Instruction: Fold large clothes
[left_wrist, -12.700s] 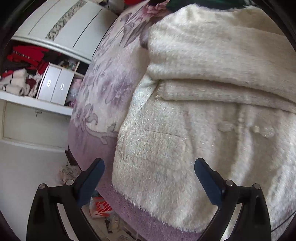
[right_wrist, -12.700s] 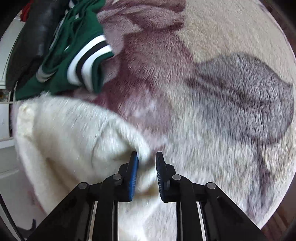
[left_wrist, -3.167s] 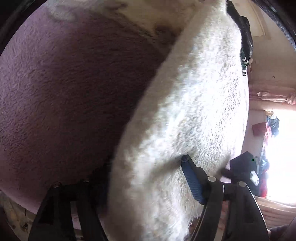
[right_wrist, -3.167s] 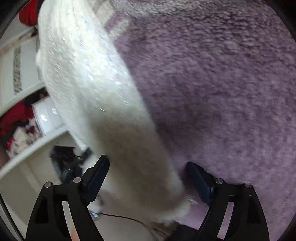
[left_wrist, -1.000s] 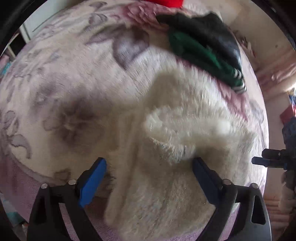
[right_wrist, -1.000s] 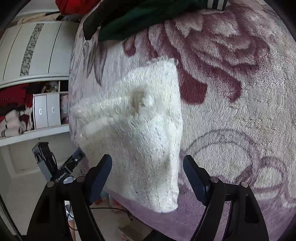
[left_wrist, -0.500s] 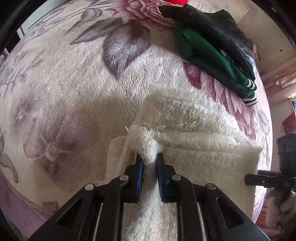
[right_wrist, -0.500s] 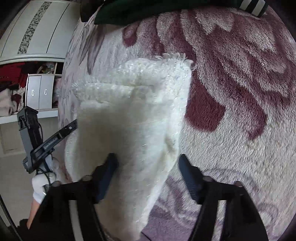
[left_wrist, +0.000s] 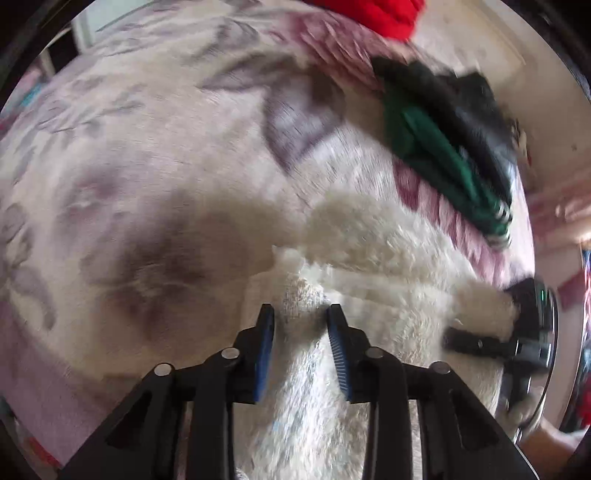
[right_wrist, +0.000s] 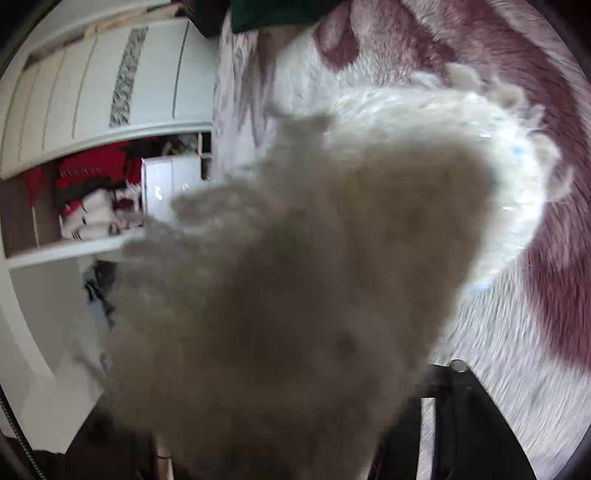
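Both claws changed state in the last second. Your left claw (left_wrist: 301, 334) had pinched a tuft of the cream coat (left_wrist: 388, 258) half a second back; now its jaws are opening, and the tuft sits loose between the blue pads (left_wrist: 264, 347), which no longer press on it. Looks like a release after tugging that edge into place.

Your right claw (right_wrist: 424, 398) is mostly buried: the coat (right_wrist: 295, 295) fills its own view, and only part of one black finger shows at lower right. A second ago it stood wide and clear above the bundle; now it's down at the bundle's end and the jaws are closing. Whether the pads bite the fabric yet, you can't tell from either view. The left view shows the claw's body (left_wrist: 517, 339) against the coat's right end.

Coat itself lies folded into a thick bundle on the flowered blanket (left_wrist: 147, 166) of the bed, near the front edge. Beyond it, a green garment (left_wrist: 439, 155) and a black one (left_wrist: 461, 99) lie apart from it, red cloth (left_wrist: 369, 11) farther back.

My read: fold is nearly done, you're squaring edges. Get a firm right-side grip before shifting the bundle.
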